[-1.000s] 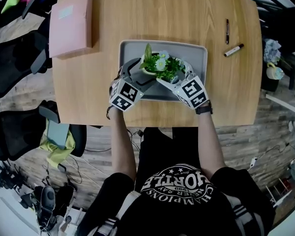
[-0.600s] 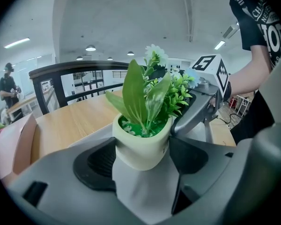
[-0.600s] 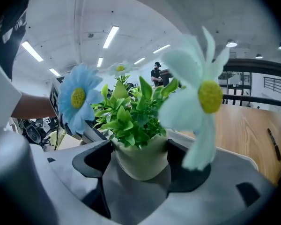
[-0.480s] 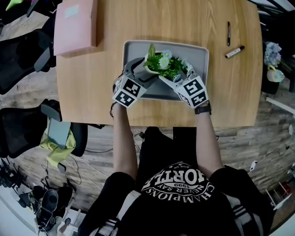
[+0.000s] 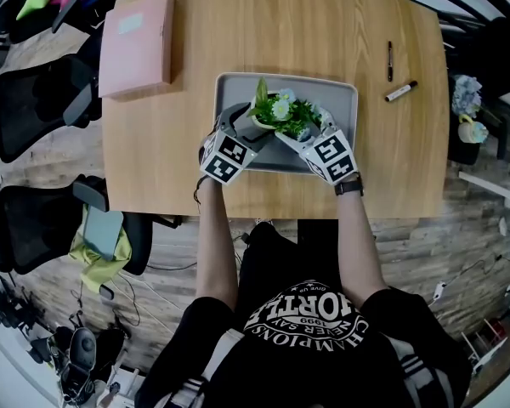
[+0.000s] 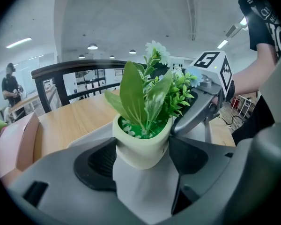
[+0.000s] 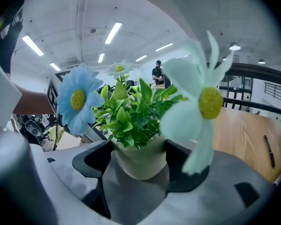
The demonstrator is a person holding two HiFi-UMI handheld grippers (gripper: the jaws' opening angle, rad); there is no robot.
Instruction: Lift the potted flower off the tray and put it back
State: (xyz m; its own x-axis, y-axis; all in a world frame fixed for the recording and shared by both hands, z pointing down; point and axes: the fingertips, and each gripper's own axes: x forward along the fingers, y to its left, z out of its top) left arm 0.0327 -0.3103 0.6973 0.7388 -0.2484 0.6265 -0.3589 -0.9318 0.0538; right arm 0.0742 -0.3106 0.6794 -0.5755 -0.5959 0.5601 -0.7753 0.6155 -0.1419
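Observation:
The potted flower, a cream pot with green leaves and pale daisies, stands in the middle of the grey tray. My left gripper reaches in from the near left and my right gripper from the near right. In the left gripper view the pot sits between the black pads, which touch both its sides. In the right gripper view the pot is likewise pressed between the pads. I cannot tell whether its base is off the tray.
A pink box lies at the table's far left. Two pens lie at the far right. Black chairs stand left of the table, and another flower pot is on the floor to the right.
Both grippers stay at the pot's sides and the pot keeps its place on the tray. Only the head view has shifted a little.

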